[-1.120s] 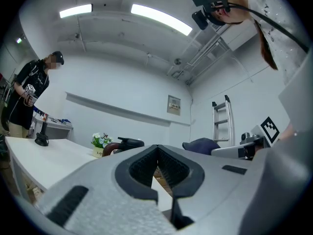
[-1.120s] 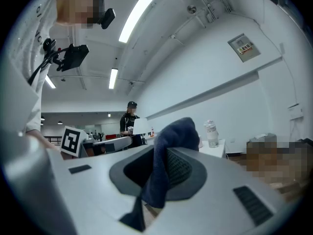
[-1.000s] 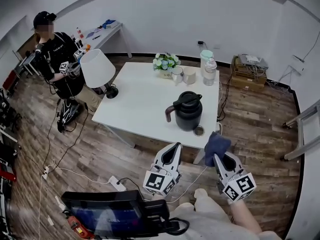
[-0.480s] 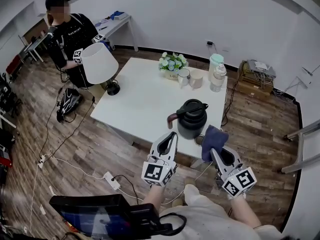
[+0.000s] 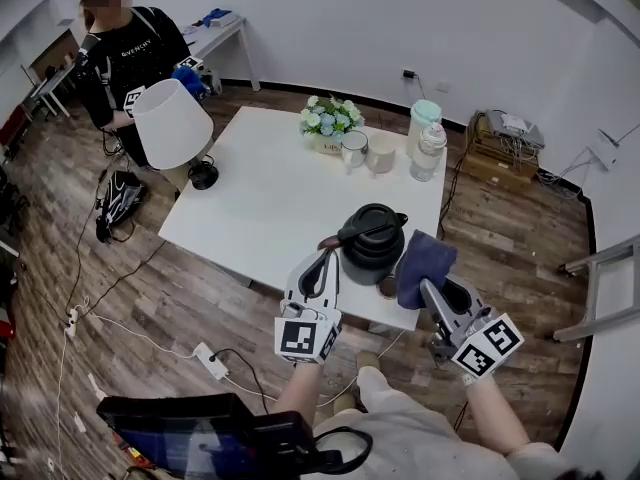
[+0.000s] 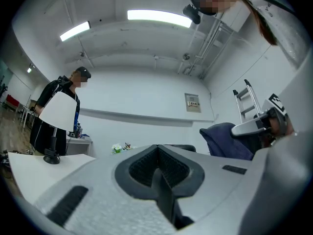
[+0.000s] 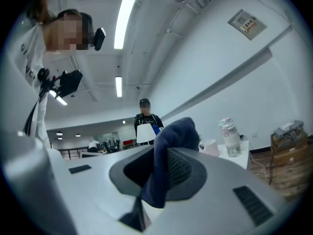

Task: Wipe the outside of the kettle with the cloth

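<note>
So the right tool (image 5: 430, 296), pinching the cloth (image 5: 423, 265), just reached the kettle (image 5: 374, 240) at its 3 o'clock. The left tool (image 5: 320, 260), closed on nothing, sits at 9. Wiping's next, I'd guess.

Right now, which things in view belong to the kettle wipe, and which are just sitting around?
Part of the job:
kettle, black, at the table's near edge
cloth, dark blue, clamped in the right gripper
left gripper, shut and empty, near the kettle

Just lying about:
lamp
flowers
two cups
two bottles
</note>
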Action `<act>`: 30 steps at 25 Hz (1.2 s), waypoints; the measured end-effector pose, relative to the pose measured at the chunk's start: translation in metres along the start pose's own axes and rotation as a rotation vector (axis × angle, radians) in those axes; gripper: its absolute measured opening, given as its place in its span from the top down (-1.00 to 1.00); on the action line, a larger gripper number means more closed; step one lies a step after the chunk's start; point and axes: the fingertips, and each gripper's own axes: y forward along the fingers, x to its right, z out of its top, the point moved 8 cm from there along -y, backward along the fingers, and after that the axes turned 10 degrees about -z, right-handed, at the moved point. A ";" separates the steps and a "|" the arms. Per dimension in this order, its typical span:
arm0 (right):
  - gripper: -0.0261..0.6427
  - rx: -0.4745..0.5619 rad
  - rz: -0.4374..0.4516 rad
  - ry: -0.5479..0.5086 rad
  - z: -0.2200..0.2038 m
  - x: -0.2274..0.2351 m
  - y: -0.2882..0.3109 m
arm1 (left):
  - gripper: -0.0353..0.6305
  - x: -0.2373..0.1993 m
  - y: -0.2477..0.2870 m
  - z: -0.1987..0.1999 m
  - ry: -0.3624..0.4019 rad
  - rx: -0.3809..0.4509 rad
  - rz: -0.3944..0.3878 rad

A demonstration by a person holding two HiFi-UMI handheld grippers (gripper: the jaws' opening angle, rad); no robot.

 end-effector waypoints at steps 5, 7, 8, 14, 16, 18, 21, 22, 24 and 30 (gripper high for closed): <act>0.76 -0.027 0.122 0.256 0.016 0.027 0.034 | 0.87 0.003 0.010 0.000 0.013 0.004 -0.046; 0.76 -0.063 0.137 0.323 0.013 0.036 0.048 | 0.87 0.003 0.013 0.001 -0.005 0.008 -0.043; 0.76 -0.087 0.130 0.342 0.008 0.039 0.053 | 0.87 0.004 0.014 0.001 -0.018 0.010 -0.039; 0.76 -0.234 0.020 0.326 -0.028 0.057 0.064 | 0.87 0.009 0.023 -0.003 0.000 -0.002 -0.056; 0.76 -0.270 -0.008 0.305 -0.039 0.061 0.064 | 0.87 0.012 0.027 -0.003 -0.004 -0.001 -0.060; 0.76 -0.286 -0.034 0.308 -0.048 0.065 0.065 | 0.87 0.014 0.029 -0.004 0.006 0.002 -0.061; 0.76 -0.300 -0.069 0.306 -0.058 0.069 0.066 | 0.87 0.018 0.033 -0.002 0.003 0.005 -0.063; 0.76 -0.303 -0.078 0.306 -0.060 0.070 0.066 | 0.87 0.020 0.035 -0.001 0.000 0.005 -0.062; 0.76 -0.310 -0.095 0.311 -0.067 0.072 0.066 | 0.87 0.021 0.035 -0.005 0.016 0.006 -0.057; 0.76 -0.360 -0.137 0.304 -0.089 0.082 0.068 | 0.87 0.022 0.034 -0.010 0.010 0.017 -0.033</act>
